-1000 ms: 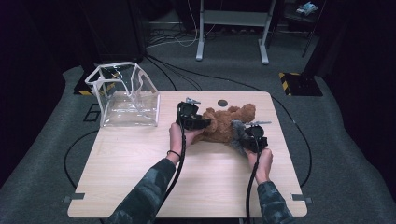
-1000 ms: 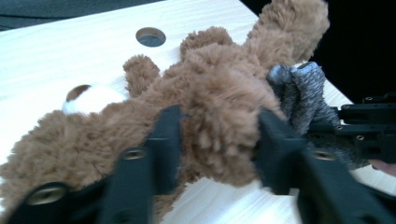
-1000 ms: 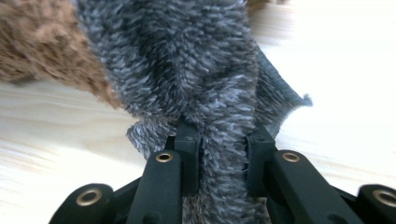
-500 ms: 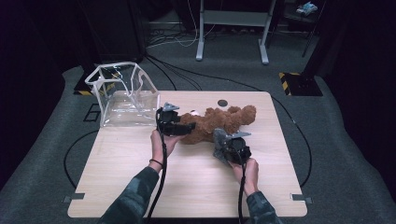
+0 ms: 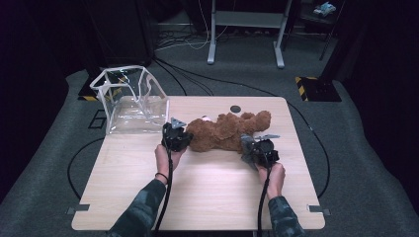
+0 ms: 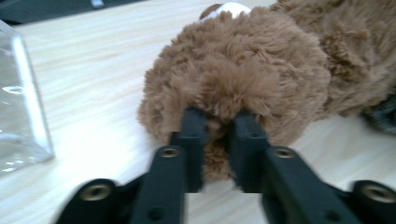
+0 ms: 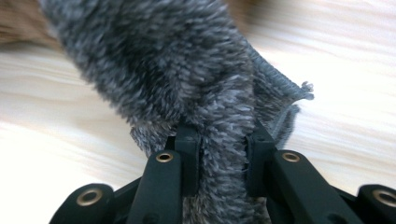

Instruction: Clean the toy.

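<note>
Now the left gripper is pinching a tuft of the brown teddy's head, its jaws having just closed on the fur. Meanwhile the right gripper is clamping the grey scarf. That teddy is lying across the table, near the clear bag.

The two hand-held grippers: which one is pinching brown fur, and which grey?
The left hand-held gripper pinches the teddy bear's brown fur, nearest the clear bag. The right hand-held gripper grips grey knit fabric instead.
</note>
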